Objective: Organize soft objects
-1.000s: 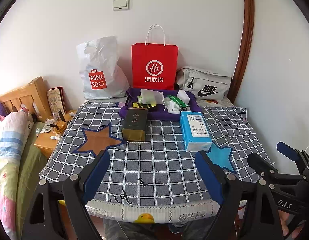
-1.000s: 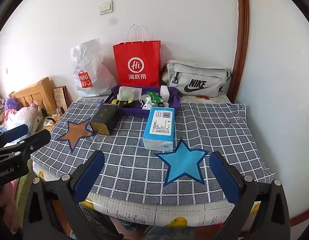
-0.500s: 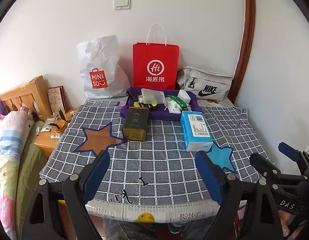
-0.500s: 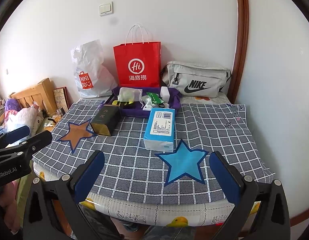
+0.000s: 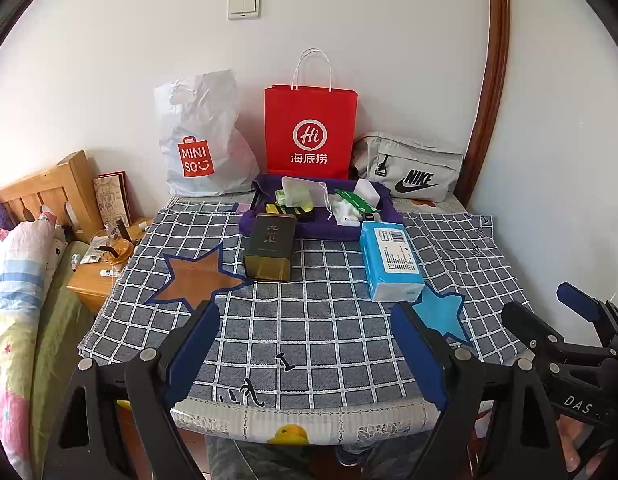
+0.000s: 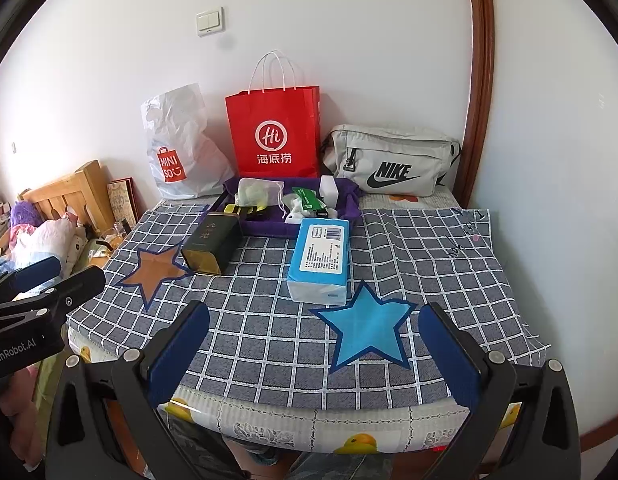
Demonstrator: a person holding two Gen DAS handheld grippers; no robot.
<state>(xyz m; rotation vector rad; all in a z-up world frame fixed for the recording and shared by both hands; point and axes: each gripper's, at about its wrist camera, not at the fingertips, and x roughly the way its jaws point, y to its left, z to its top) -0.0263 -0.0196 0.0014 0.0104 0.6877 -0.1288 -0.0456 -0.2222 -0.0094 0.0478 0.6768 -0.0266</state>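
Observation:
A blue tissue pack [image 5: 391, 258] [image 6: 321, 258] lies on the checked cloth, just behind the blue star [image 6: 367, 330]. A dark tea tin [image 5: 270, 246] [image 6: 213, 244] lies beside the brown star [image 5: 195, 278]. Behind them a purple tray [image 5: 253, 224] [image 6: 351, 208] holds small soft bags and packets. My left gripper [image 5: 307, 354] is open and empty above the table's near edge. My right gripper [image 6: 315, 354] is open and empty over the near edge, in front of the blue star.
A white Miniso bag [image 5: 201, 140], a red paper bag [image 5: 309, 132] and a grey Nike pouch [image 5: 409, 168] stand against the back wall. A wooden nightstand [image 5: 95, 280] and a bed [image 5: 17, 272] lie left of the table. A wall is close on the right.
Both grippers have stayed open and nearly still; the view has shifted only very slightly.

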